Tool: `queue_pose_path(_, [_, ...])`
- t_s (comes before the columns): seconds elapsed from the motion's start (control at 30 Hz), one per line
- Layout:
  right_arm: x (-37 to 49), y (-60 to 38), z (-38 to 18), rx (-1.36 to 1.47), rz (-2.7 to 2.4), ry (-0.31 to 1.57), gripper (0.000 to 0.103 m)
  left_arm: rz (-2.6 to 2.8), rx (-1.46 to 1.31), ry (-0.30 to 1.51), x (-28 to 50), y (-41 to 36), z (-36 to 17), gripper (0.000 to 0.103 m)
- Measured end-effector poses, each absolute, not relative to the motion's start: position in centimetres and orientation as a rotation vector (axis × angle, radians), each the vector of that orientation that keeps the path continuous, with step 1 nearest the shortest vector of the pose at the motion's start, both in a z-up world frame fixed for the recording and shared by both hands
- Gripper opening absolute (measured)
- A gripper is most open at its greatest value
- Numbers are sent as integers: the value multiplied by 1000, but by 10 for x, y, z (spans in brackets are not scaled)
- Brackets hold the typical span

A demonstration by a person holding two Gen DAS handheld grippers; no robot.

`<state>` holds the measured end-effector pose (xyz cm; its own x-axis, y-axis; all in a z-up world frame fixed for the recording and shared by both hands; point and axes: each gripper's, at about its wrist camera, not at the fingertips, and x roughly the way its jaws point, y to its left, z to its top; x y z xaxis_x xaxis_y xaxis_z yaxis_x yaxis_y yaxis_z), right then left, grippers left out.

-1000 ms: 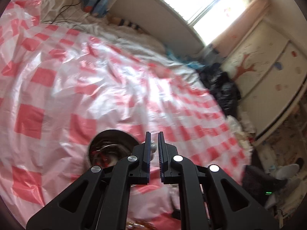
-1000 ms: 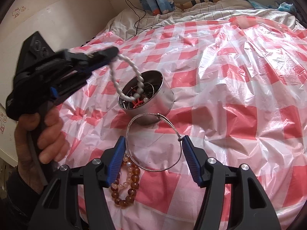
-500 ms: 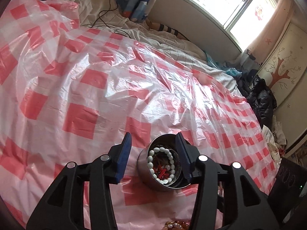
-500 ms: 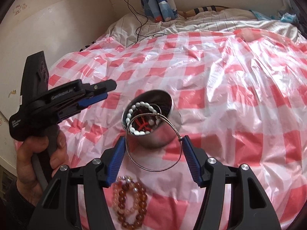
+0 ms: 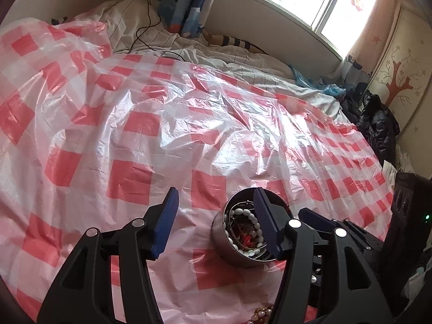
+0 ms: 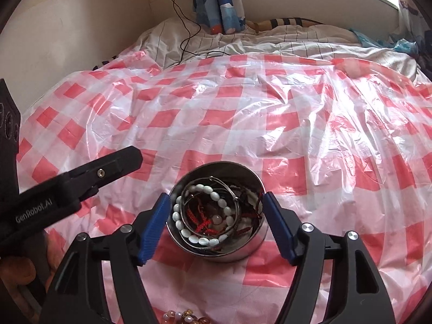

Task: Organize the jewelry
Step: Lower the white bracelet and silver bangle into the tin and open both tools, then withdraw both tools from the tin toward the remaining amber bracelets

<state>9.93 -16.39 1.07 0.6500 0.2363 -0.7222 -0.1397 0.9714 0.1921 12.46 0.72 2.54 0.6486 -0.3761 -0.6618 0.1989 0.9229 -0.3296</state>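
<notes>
A round steel tin stands on the red-and-white checked plastic sheet. It holds a white bead bracelet, a thin silver bangle and red cords. My right gripper is open, its blue pads on either side of the tin, holding nothing. My left gripper is open and empty; the tin shows past its right finger. In the right wrist view the left gripper hovers left of the tin. An amber bead bracelet lies at the near edge.
The sheet covers a bed with a white striped sheet and a black cable at the far end. A black coat and a wardrobe stand at the right.
The silver bangle has dropped from my right gripper into the tin. The left gripper opened, let the white bead bracelet into the tin, then drew back to the left.
</notes>
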Motion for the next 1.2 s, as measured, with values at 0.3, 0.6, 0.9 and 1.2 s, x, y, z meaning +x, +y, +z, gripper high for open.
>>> queue_pose_path(0.3, [82, -186, 5, 149, 198, 862, 83, -279, -55, 735, 113, -14, 34, 65])
queue_pose_path(0.6, [72, -196, 1, 131, 188, 890, 88, -268, 11, 697, 104, -24, 39, 71])
queue_pose_path(0.9, [58, -200, 0, 81, 199, 917, 88, -263, 49, 675, 96, -30, 42, 76])
queue_pose_path(1.2, [39, -198, -3, 1, 240, 945, 88, -265, 74, 677, 91, -28, 42, 80])
